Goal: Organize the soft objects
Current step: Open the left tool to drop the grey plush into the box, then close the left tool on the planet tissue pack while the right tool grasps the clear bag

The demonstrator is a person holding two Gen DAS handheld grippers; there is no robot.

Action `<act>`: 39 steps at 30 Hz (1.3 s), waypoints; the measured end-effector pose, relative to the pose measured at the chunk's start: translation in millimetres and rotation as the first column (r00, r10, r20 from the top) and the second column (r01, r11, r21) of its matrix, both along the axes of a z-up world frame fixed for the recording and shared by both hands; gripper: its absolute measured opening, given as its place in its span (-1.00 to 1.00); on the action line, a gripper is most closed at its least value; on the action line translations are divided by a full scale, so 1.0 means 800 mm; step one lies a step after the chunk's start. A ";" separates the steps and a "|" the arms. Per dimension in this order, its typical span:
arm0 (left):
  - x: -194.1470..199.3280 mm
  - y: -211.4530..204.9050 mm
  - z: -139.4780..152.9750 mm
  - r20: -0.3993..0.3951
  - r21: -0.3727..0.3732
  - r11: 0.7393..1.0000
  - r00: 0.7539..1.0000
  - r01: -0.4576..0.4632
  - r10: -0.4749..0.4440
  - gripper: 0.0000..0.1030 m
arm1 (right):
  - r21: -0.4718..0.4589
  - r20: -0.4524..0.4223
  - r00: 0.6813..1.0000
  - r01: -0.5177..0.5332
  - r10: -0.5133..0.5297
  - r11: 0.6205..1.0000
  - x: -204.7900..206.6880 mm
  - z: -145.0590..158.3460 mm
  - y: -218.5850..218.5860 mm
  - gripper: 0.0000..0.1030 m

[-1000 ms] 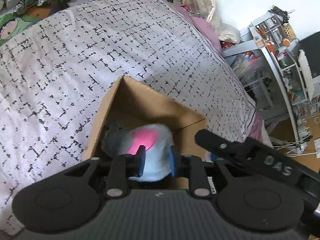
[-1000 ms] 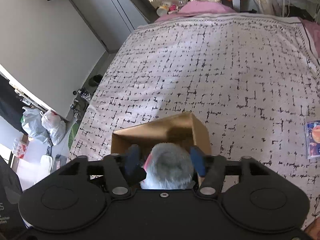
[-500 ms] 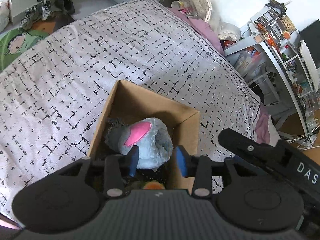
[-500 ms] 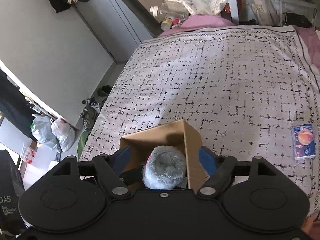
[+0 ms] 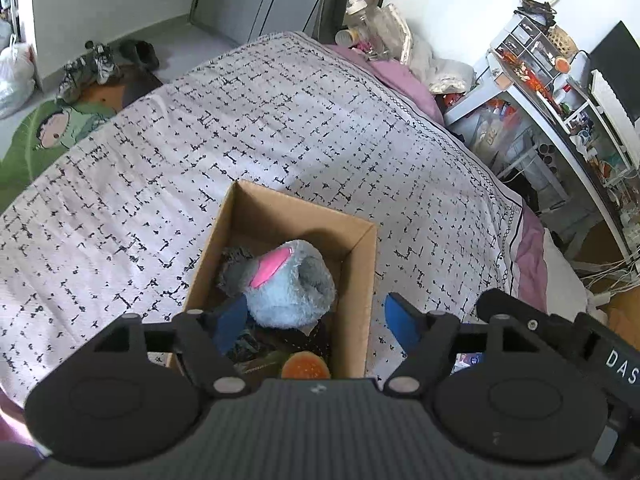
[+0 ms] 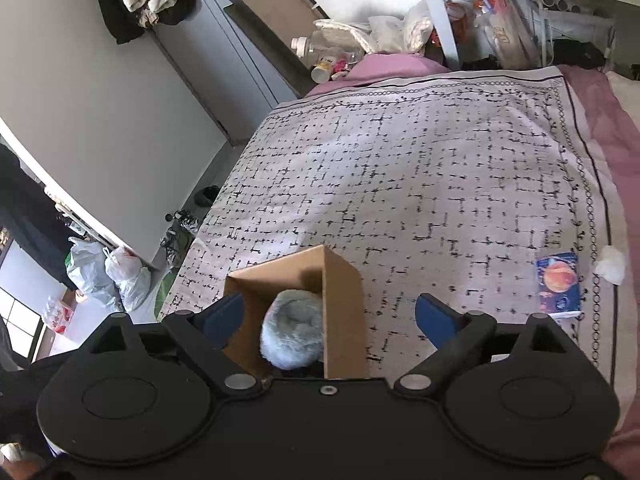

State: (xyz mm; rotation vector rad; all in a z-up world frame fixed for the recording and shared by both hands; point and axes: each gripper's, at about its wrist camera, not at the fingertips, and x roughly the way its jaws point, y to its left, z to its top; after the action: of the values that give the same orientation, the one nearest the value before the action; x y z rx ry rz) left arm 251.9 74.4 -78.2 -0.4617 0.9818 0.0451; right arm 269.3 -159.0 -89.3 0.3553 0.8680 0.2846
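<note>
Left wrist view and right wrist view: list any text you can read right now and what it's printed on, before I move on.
"DAS" in white letters, cut off at the frame edge, on the black right gripper body.
Blue booklet with an orange planet picture on the patterned bedspread: its print is too small to read.
Clear plastic storage bags under the white desk: lettering is blurred.
Brown cardboard box: no text shows.
</note>
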 end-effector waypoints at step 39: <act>-0.005 -0.211 -0.001 0.009 0.134 0.982 0.991 0.134 -0.137 0.49 | 0.075 0.004 0.982 0.186 -0.187 0.980 -0.026 -0.040 -0.230 0.99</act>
State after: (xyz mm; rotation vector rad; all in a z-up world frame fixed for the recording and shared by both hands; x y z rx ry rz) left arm 247.9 -94.2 -78.8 -0.2713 0.9832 -0.0159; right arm 248.7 -343.1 -121.5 0.5005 0.8081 0.1451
